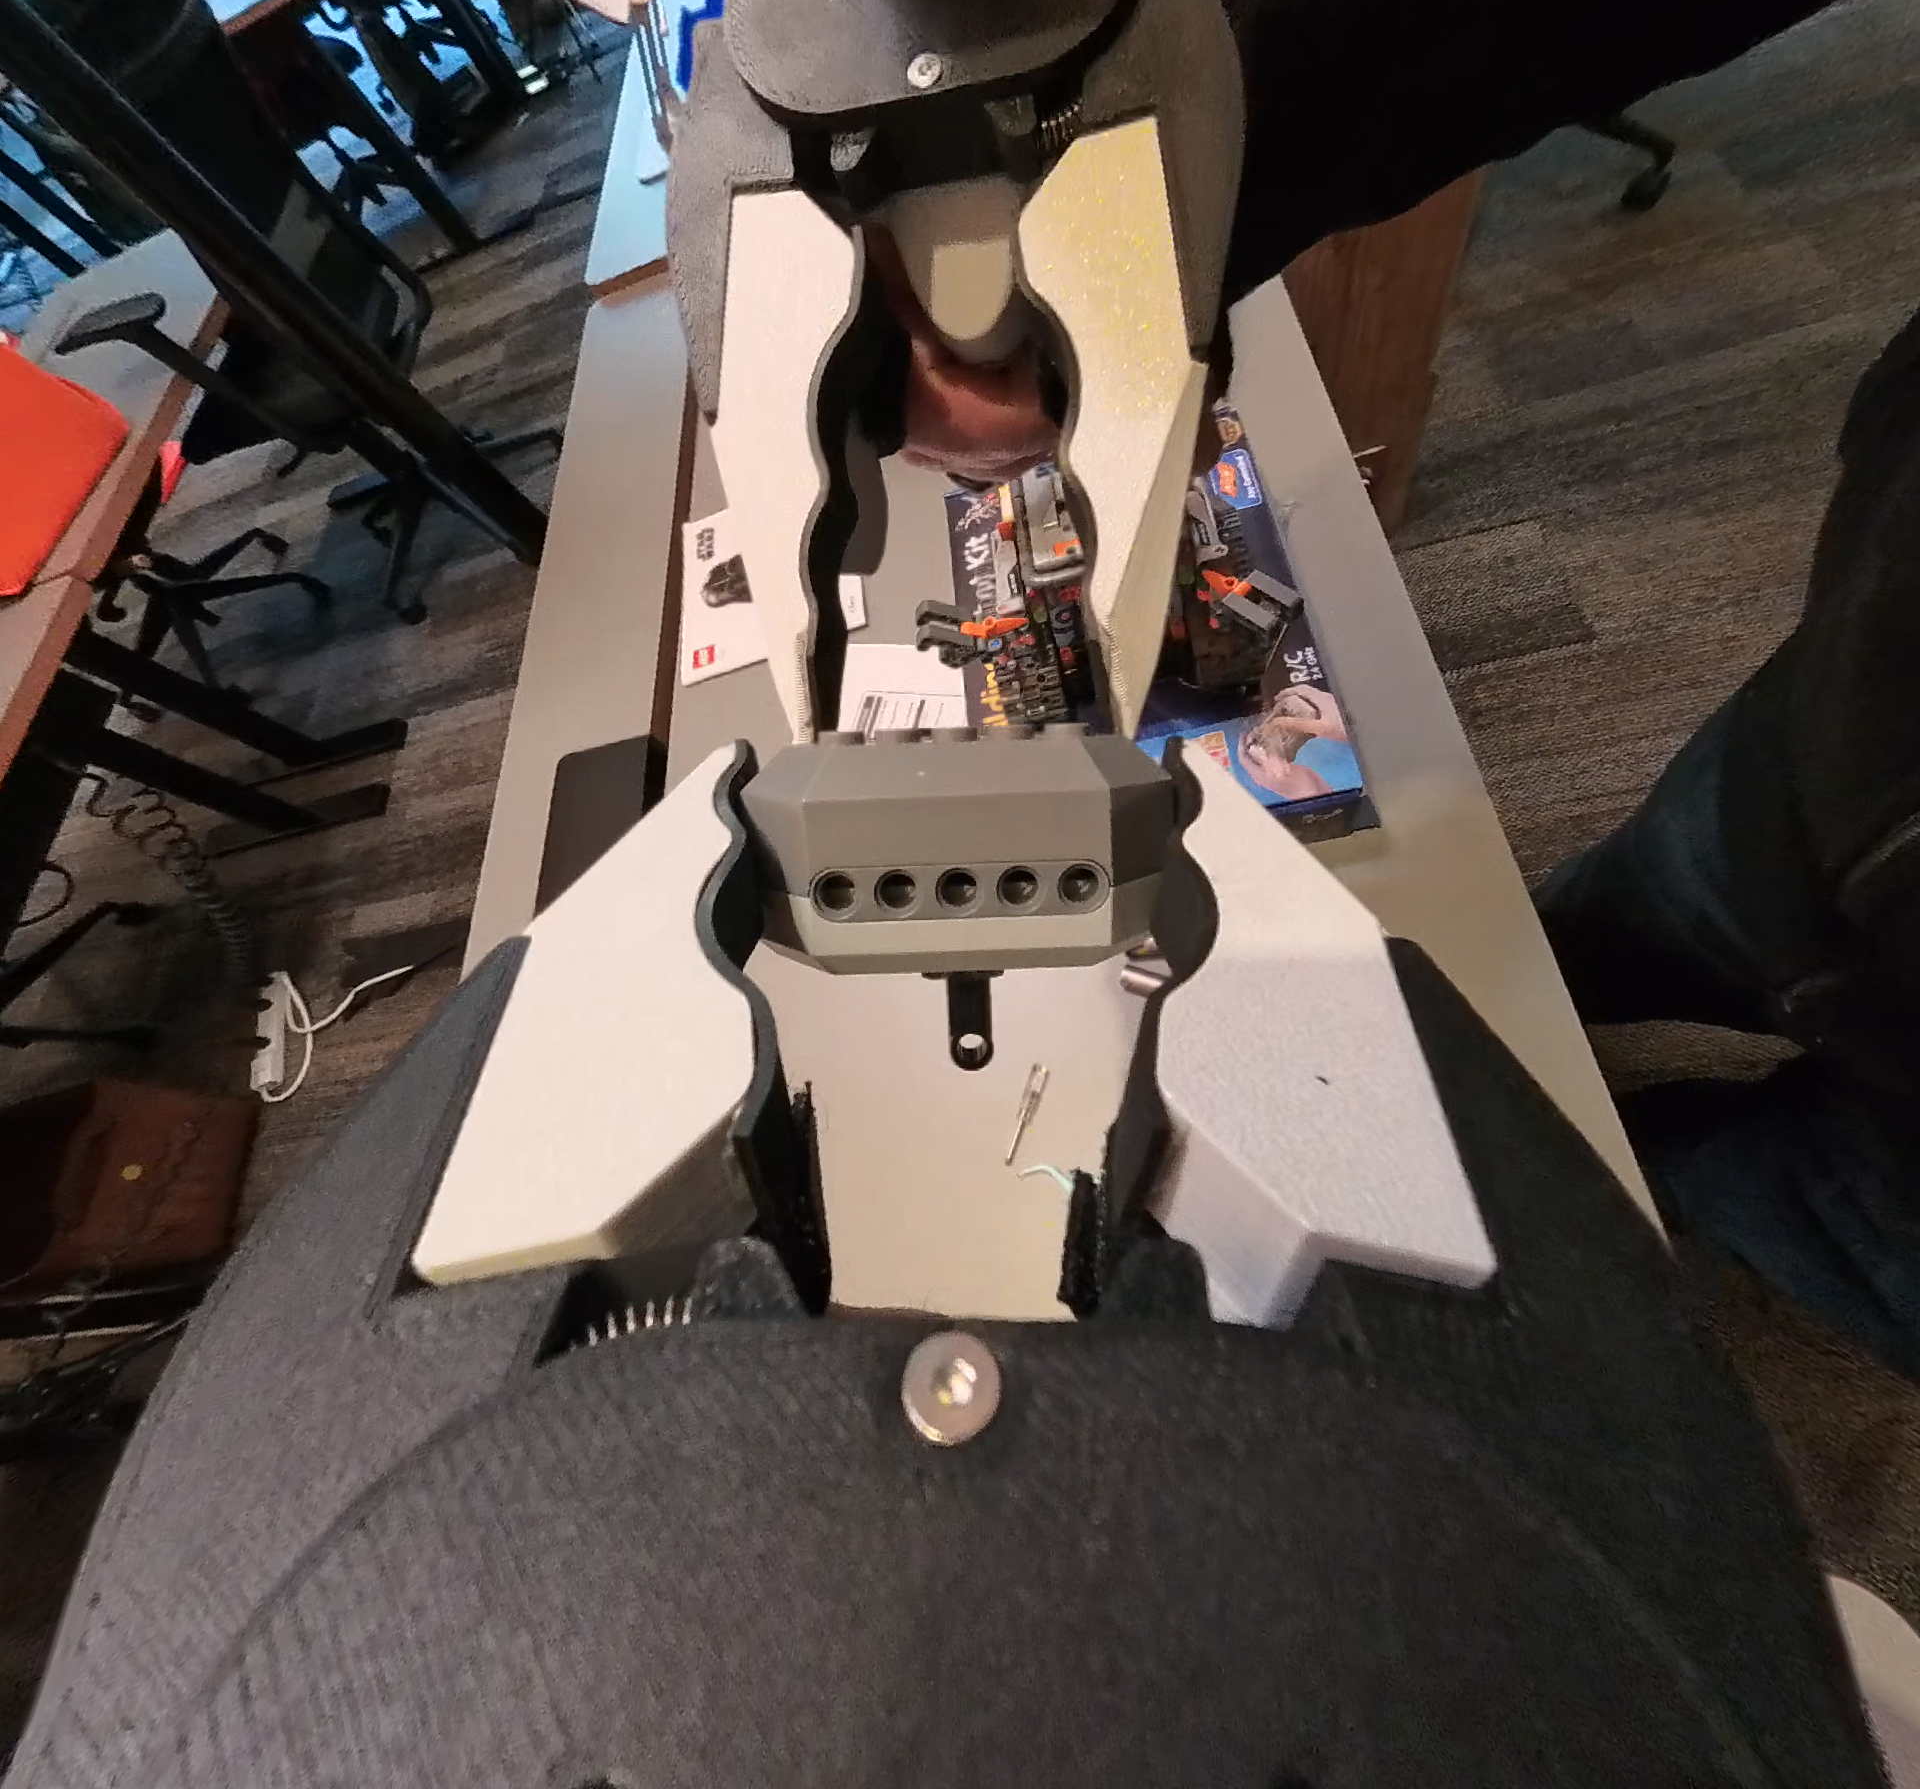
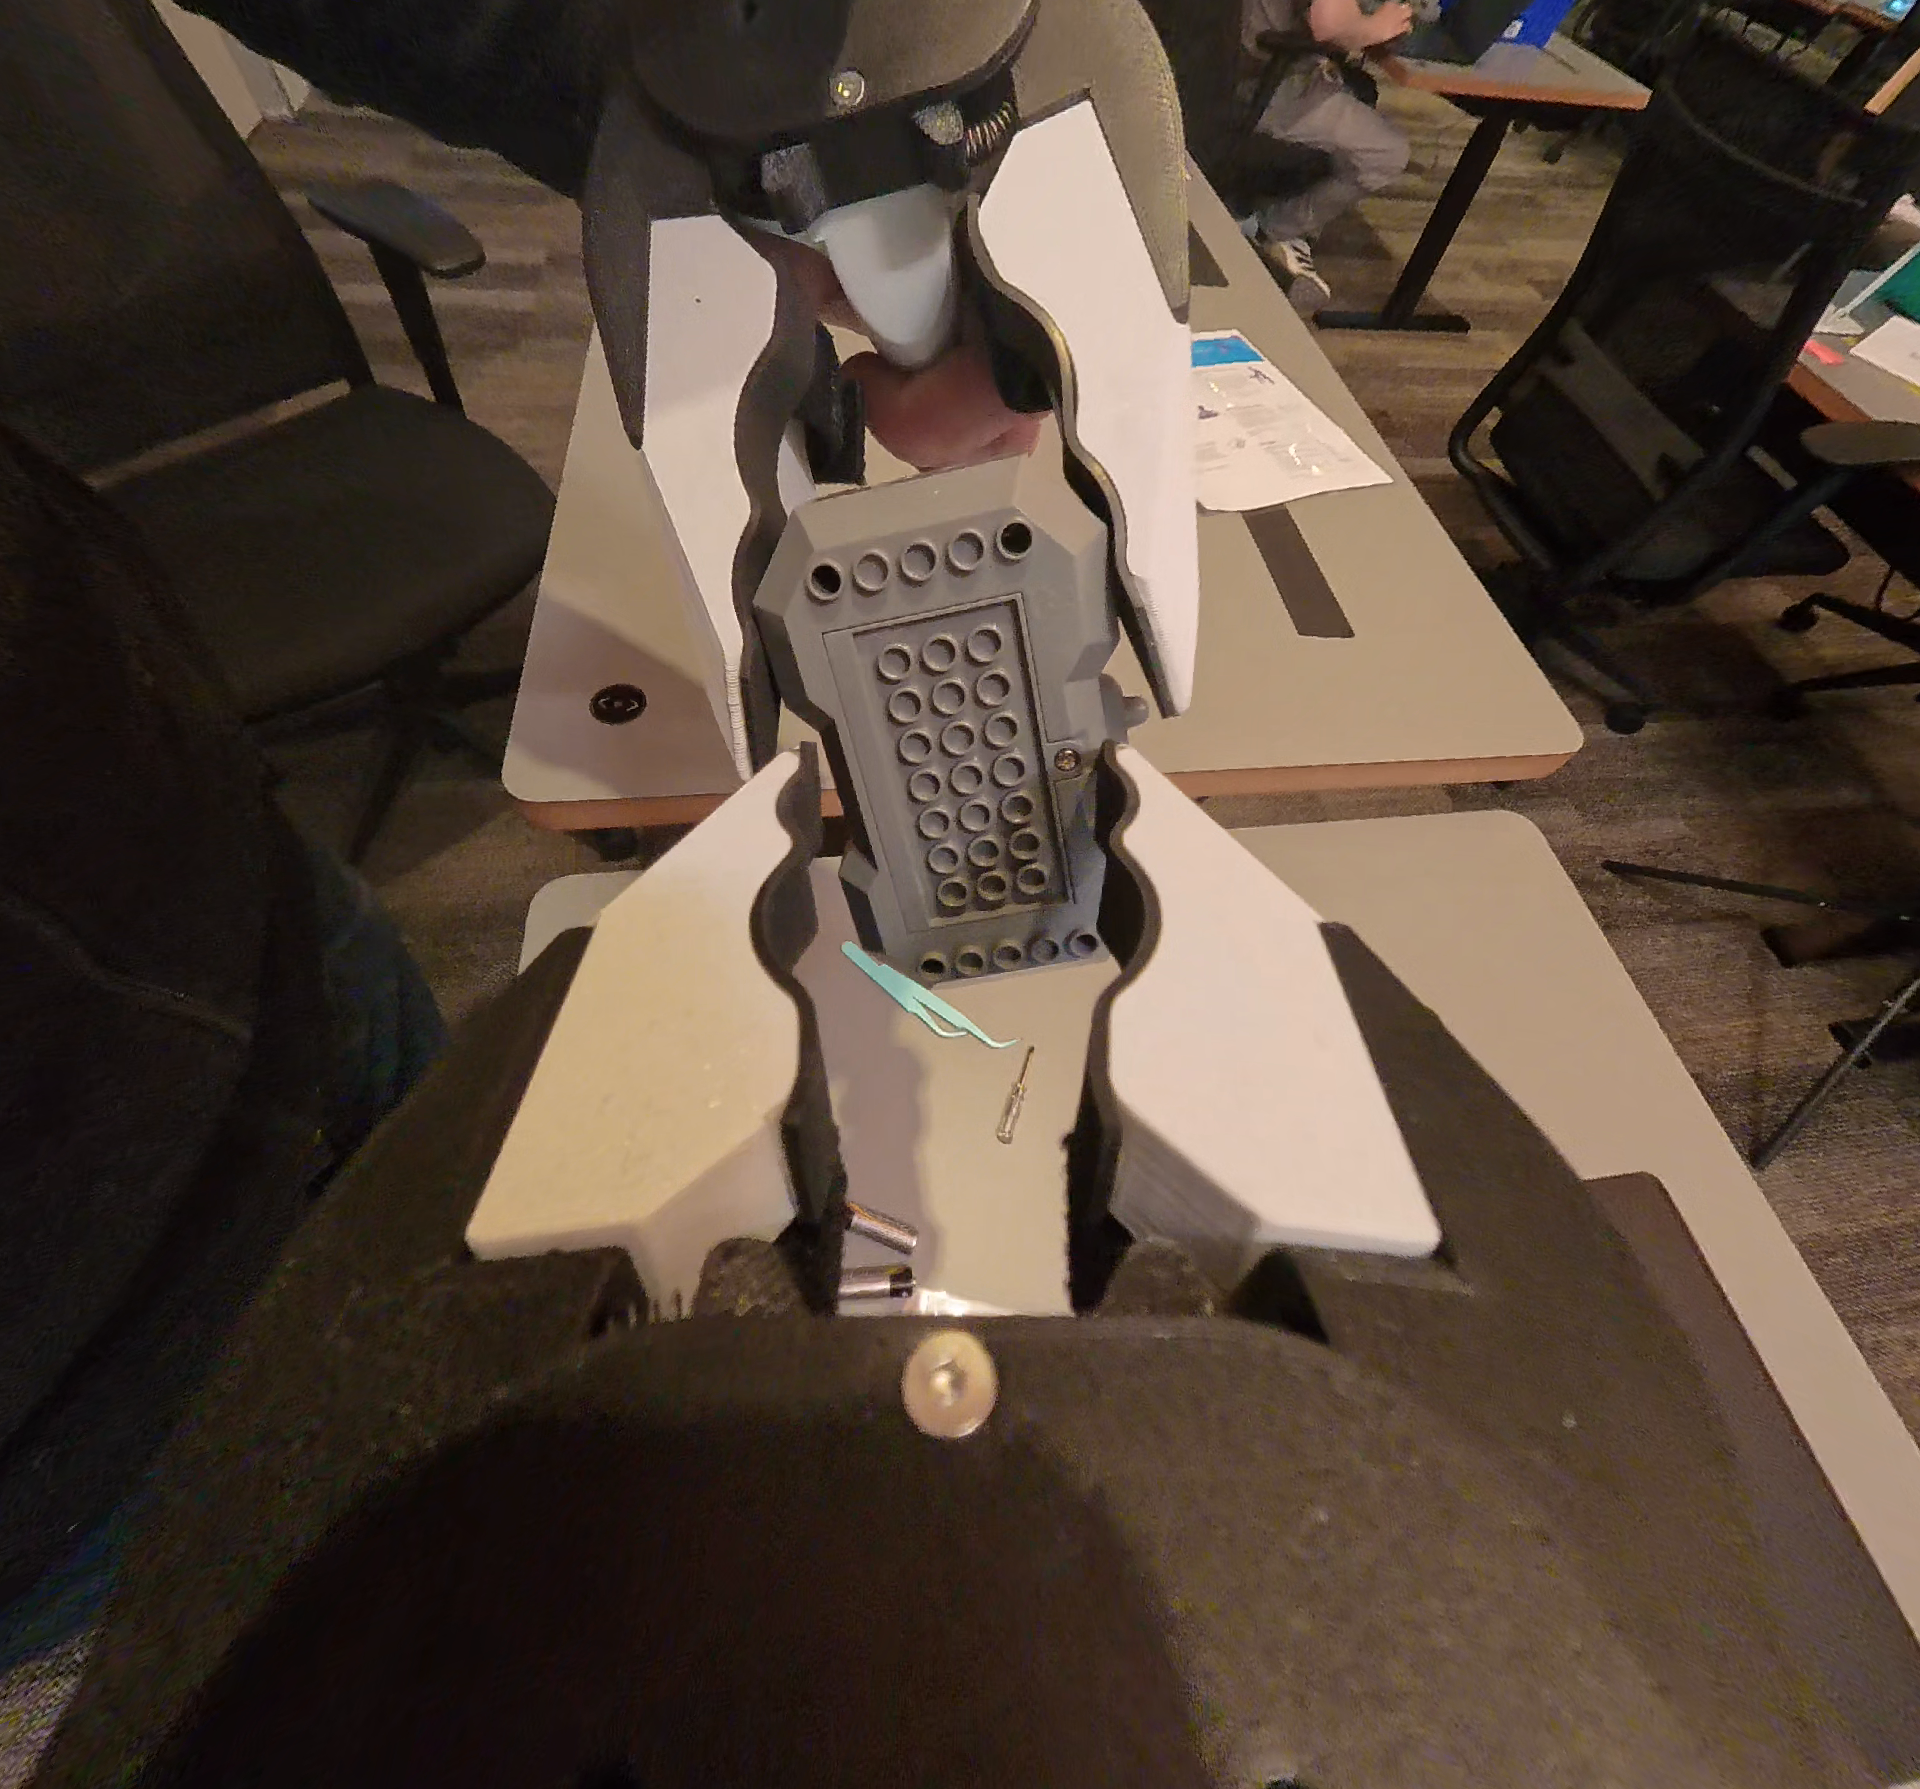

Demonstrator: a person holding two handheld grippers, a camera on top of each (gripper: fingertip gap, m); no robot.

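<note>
Held between both grippers above the table [image 1: 582,513]: gray studded block [image 1: 961,851], jaws pinching opposite ends; seemingly rigid, light, smooth-sided.

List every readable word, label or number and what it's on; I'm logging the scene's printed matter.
I don't copy writing out; these things bear it.
Blue box: large legible print.
White leaflet left of it: red square logo, small print.
White sheet beside the box: too small to read.
White sheet with blue header: too blurred to read.
Grey block: none shows.
</note>
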